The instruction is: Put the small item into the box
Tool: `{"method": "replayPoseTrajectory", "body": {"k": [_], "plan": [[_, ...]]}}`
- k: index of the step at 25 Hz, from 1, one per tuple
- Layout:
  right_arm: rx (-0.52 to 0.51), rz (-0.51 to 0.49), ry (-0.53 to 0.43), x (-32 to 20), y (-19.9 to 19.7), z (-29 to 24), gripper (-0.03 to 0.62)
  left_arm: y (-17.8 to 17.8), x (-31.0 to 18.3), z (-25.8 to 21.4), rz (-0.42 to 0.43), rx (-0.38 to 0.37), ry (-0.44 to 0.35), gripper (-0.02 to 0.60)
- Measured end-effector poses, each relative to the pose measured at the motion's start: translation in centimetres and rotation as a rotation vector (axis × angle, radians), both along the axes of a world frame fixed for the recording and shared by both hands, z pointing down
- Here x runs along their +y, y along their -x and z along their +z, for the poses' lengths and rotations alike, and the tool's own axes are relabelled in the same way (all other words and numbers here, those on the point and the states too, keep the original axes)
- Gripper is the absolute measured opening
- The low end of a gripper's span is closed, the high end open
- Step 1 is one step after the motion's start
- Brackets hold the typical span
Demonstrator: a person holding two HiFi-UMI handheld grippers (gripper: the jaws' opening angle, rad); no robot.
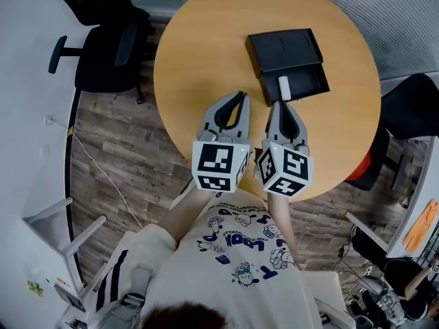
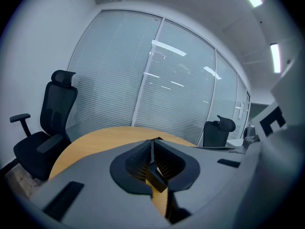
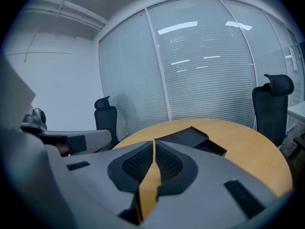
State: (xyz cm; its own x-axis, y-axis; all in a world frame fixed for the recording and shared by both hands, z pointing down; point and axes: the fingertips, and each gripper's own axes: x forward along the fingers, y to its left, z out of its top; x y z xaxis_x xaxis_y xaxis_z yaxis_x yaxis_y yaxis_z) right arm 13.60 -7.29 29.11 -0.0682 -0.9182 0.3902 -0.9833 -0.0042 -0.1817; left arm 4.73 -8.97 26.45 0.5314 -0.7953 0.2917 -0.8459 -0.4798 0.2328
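Observation:
A black box [image 1: 302, 81] lies open on the round wooden table [image 1: 199, 60], its lid [image 1: 282, 49] resting just behind it. A small white item [image 1: 283, 88] lies inside the box. My right gripper [image 1: 279, 103] is shut with nothing in it, its tips just short of the box's near edge. In the right gripper view the right gripper [image 3: 154, 141] shows its jaws pressed together, with the box [image 3: 190, 137] straight ahead. My left gripper [image 1: 239, 94] hovers over bare table to the left of the box, apart from it. The left gripper [image 2: 152, 140] is shut too and holds nothing.
A black office chair [image 1: 103, 46] stands left of the table and another chair [image 1: 411, 108] at the right. Glass walls with blinds [image 2: 143, 80] lie beyond the table. A white desk [image 1: 27, 115] runs along the left, above the wood-pattern floor [image 1: 137, 156].

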Motion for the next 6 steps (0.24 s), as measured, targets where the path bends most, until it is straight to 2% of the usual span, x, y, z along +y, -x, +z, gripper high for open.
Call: {"method": "replayPoseTrajectory", "body": {"k": [6], "plan": [[0.001, 0.005, -0.001, 0.00, -0.16, -0.06, 0.038, -0.02, 0.03, 0.02, 0.001, -0.002, 0.000, 0.029]]}}
